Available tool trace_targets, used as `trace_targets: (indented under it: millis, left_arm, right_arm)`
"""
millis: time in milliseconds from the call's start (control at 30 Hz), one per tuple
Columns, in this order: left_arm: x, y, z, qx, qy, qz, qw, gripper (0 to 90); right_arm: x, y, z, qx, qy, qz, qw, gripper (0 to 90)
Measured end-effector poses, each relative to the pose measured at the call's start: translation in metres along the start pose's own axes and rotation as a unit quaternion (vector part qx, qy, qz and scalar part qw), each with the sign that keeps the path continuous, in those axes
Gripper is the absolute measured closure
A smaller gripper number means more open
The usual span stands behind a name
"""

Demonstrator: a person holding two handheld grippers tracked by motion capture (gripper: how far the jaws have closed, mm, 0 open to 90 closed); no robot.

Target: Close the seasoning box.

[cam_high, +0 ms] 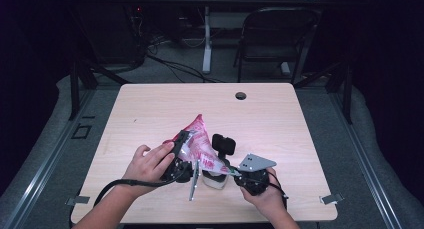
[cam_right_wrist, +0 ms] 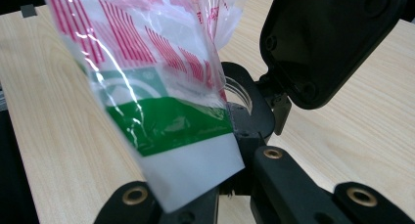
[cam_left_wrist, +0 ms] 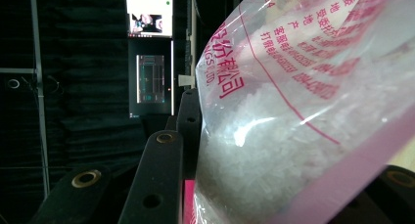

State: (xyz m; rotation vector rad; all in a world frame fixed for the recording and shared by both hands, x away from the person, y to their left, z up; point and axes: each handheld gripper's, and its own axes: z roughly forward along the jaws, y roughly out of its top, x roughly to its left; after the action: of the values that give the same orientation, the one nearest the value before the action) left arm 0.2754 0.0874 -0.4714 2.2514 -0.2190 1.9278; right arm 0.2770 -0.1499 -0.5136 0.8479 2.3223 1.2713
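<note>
Holding a bag (cam_high: 199, 141) between them, both grippers work low over the near edge of the table (cam_high: 150, 104). The right gripper (cam_high: 235, 173) is clenched on the bag's flat white-and-green corner, seen pinched between its jaws in the right gripper view (cam_right_wrist: 191, 170). The left gripper (cam_high: 181, 148) grasps the bag's bulging side, white granules (cam_left_wrist: 254, 145) pressed against one jaw. Below the bag stands a small jar (cam_high: 216, 181) with an open mouth (cam_right_wrist: 240, 94) and a black flip lid (cam_high: 223, 144) raised. Probable risks: the thin film may slip from the right jaws, or the bag may tilt off the mouth, spilling granules onto the wood. Whether the jar holds anything cannot be told. Beyond the table stands a folding chair (cam_high: 275, 36).
</note>
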Motion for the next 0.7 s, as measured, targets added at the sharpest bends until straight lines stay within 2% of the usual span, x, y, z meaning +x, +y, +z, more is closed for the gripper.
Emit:
trace_targets:
  millis: [67,700]
  left_arm:
    - [0.0008,0.0003,0.0000,-0.004,0.005,0.002,1.0000,71.9]
    - [0.0021,0.0009,-0.0013,-0.005,0.007,-0.004,1.0000,71.9]
  right_arm:
    - [0.0000,0.0000,0.0002,0.001,0.001,0.000,1.0000,90.0]
    - [0.0002,0.0005,0.0003,0.000,0.000,-0.001,1.0000,90.0]
